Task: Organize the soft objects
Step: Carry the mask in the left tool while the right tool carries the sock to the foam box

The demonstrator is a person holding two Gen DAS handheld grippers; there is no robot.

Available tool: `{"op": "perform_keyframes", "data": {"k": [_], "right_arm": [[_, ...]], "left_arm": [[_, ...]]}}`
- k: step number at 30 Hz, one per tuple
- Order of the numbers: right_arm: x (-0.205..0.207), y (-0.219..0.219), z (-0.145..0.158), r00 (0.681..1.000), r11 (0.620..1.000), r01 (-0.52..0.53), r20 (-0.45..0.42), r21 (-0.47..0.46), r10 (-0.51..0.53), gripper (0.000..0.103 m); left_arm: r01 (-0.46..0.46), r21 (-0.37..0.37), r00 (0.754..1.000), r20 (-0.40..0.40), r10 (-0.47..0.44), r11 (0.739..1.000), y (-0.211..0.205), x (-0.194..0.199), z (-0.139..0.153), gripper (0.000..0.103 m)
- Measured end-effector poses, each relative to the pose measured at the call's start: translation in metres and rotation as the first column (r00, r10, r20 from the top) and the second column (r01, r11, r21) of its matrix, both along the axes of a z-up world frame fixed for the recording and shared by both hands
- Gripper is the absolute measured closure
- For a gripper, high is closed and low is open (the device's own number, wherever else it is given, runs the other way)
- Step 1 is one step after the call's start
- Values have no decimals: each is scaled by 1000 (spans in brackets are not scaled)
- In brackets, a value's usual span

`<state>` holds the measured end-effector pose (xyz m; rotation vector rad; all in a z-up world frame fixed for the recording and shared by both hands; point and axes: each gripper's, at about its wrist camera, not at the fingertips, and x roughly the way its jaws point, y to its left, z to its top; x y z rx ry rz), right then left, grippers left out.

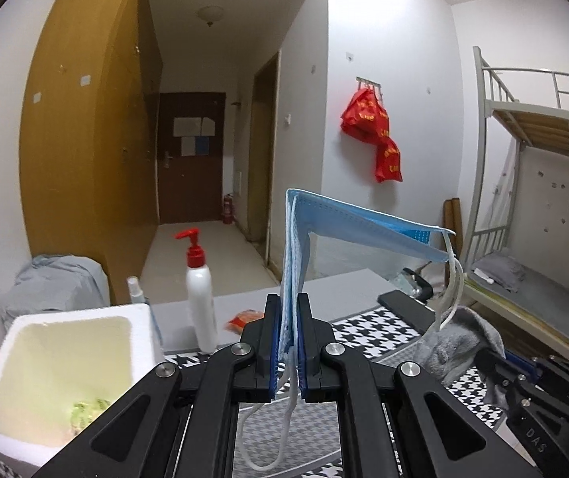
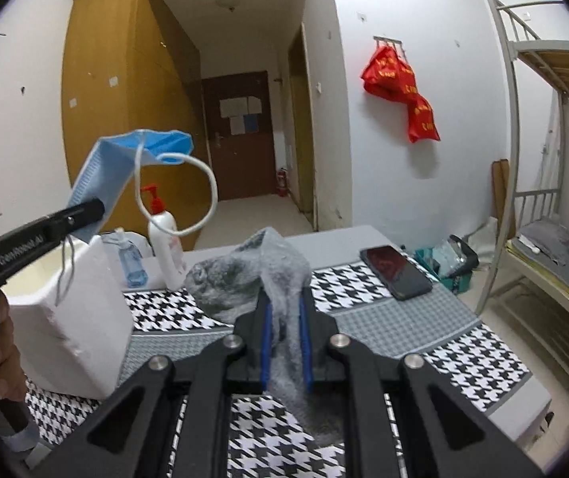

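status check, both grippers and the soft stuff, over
Left gripper shut on blue face mask, lifted. Right gripper shut on grey sock, lifted. White foam box open at left; nothing blocking it.

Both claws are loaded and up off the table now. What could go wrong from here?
The mask's loose ear loops hang by the pump bottle and could snag and tip it. The left claw pinches only the mask's edge, so it may slip. The sock droops from the right claw and could drag on the phone.
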<state>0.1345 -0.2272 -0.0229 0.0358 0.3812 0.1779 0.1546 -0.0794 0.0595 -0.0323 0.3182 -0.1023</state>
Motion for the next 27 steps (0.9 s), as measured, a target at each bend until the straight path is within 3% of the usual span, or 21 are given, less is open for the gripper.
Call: {"op": "perform_keyframes", "data": {"k": [18,27], "right_arm": [[-3,49,25,984,985,-169,58,-18,170,87],[-5,85,35,954,957,-290,77,-30,291,87]], "left_arm": [[-152,4,988,38,152,988,54,-21,19,95],[-250,13,967,43,249,968,86,-31,21,95]]}}
